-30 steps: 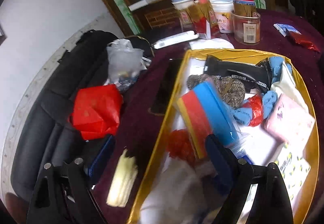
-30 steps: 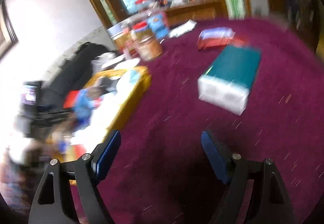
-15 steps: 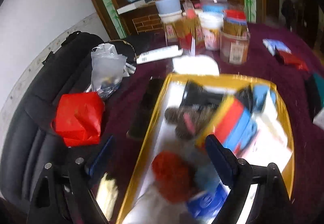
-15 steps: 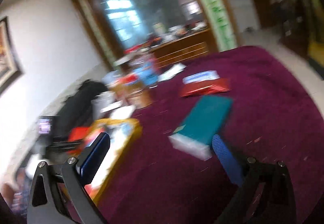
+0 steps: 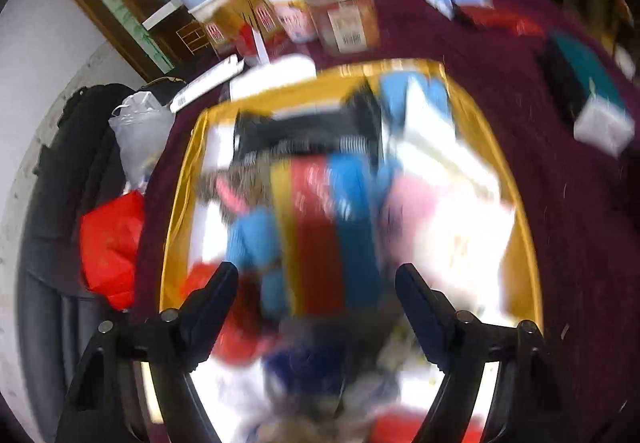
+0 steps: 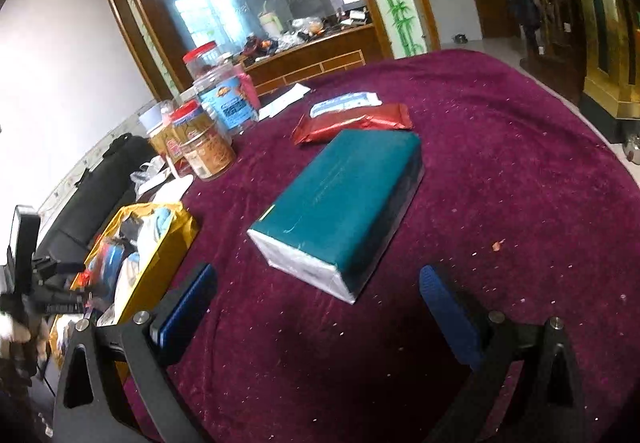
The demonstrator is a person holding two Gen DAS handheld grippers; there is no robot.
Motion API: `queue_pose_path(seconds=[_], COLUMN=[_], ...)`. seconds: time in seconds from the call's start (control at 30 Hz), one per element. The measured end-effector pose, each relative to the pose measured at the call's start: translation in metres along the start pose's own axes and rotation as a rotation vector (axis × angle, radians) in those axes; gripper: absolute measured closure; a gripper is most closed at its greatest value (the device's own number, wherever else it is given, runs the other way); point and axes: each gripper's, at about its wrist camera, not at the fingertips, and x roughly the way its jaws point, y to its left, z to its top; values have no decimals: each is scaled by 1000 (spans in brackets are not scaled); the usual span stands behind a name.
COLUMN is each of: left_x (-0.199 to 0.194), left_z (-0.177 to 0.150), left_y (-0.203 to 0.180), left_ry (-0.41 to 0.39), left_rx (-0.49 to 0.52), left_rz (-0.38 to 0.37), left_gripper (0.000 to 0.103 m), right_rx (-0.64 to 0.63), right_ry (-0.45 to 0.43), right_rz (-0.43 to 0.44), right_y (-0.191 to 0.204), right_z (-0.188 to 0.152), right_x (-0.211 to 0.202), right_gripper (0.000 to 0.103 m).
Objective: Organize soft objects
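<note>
A gold-rimmed tray [image 5: 180,203] [image 6: 176,219] full of soft things lies on the maroon tablecloth [image 6: 500,179]. In the blurred left wrist view my left gripper [image 5: 316,283] hangs over a yellow, red and blue striped sponge block [image 5: 324,235]. Its jaws are closing, and the pads stand apart from the block on either side. A pink pouch [image 5: 408,211] and blue cloth pieces [image 5: 252,239] lie beside the block. My right gripper [image 6: 316,283] is open just short of a teal tissue pack [image 6: 340,207], with nothing between its fingers.
Jars and snack tubs [image 6: 208,139] crowd the table's far left. A red foil packet [image 6: 352,123] and a white-blue wipes pack [image 6: 344,103] lie beyond the tissue pack. A red plastic bag [image 5: 108,247] and a clear bag [image 5: 136,131] rest on a black chair at the left.
The left gripper swung right to sit over the tray, the striped block now between its fingers. The right gripper widened and closed in on the teal tissue pack.
</note>
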Motion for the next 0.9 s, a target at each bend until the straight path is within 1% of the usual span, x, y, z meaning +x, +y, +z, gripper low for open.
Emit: queue_pose_path(seconds=[0.03,0.07,0.1,0.17,0.2,0.23,0.3,0.33,0.37,0.4,0.47,0.5,0.53,0.57,0.63,0.67,0.7,0.73,0.83,0.9], left_x=[1,2,1,-6,-9,-13,-13,-8,-4,4,28,34,33,31,33,37,42,48,50,38], left_z=[-5,-8,-10,-10,-9,-4,4,11,14,18,21,22,22,23,24,23,21,19,17,18], left_y=[1,6,13,34,44,55,61,62,62,56,30,23,14,12,22,27,32,38,50,56], left_ry=[15,22,23,3,-14,-42,-74,-94,-103,-100,-33,-29,-55,-64,-46,-32,-7,11,30,-2], left_rx=[17,12,-9,-90,-136,-187,-220,-221,-218,-201,-105,-66,-23,-10,-35,-33,-26,-26,-49,-82], left_rz=[39,56,34,-40,-43,-13,64,164,210,234,208,233,287,307,341,376,409,426,408,393], left_gripper=[18,18,18,18,18,18,18,18,18,18,19,19,19,19,17,16,13,13,13,13], right_rx=[-4,-10,-12,-15,-15,-12,-13,-13,-14,-16,-27,-34,-37,-42,-47,-50,-50,-50,-47,-45], right_ry=[3,6,7,8,8,7,12,14,14,14,13,14,14,16,18,21,24,26,30,32], right_rz=[1,3,5,11,11,12,10,6,2,-2,-14,-21,-23,-21,-21,-21,-17,-14,-9,-10], right_y=[2,3,4,4,5,5,5,5,6,6,8,9,10,11,11,12,12,12,12,11], right_z=[0,-1,-1,-2,-1,-1,-2,-2,-2,-2,-3,-3,-3,-4,-4,-5,-5,-5,-5,-4], right_x=[0,0,-1,-2,-3,-3,-2,-2,-1,-1,0,1,1,1,2,2,3,3,3,3], right_gripper=[2,2,2,2,2,2,2,2,2,2,2,2,2,2,2,2,2,2,2,2])
